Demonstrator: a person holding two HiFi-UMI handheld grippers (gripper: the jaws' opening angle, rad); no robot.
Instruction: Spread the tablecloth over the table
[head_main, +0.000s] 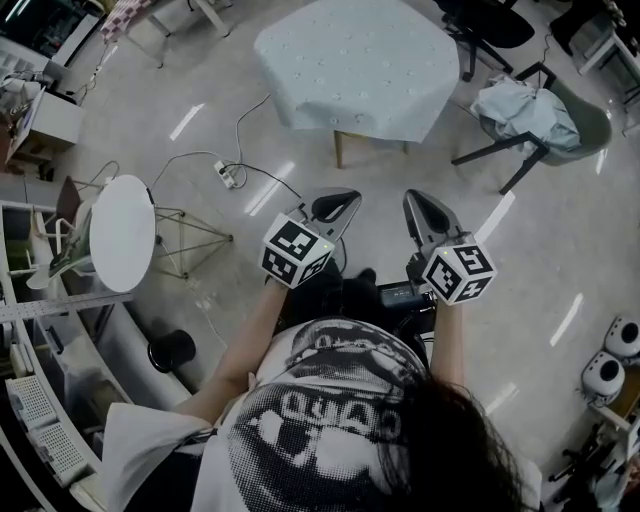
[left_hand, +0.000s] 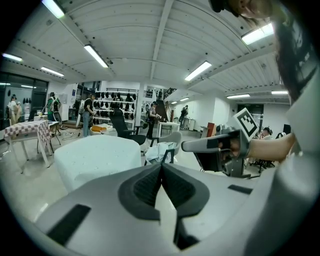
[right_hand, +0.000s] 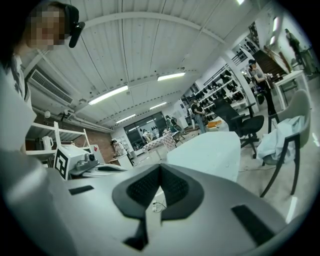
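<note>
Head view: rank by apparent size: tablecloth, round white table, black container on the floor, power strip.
1. tablecloth, largest even though it lies farthest from the camera
2. round white table
3. black container
4. power strip, smallest; it is close in size to the container, but the order holds

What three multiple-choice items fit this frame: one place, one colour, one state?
1. Where is the round white side table in the head view?
A. left of the person
B. right of the person
C. behind the person

2. What colour is the dotted fabric tablecloth ahead?
A. black
B. pale mint
C. orange

3. The left gripper and right gripper are:
A. both open
B. holding the cloth
C. both shut, empty

Key:
1 A: it sits at the picture's left, on the left gripper's side.
2 B: the draped cloth reads pale mint.
3 C: each gripper view shows pads together with nothing between.
</note>
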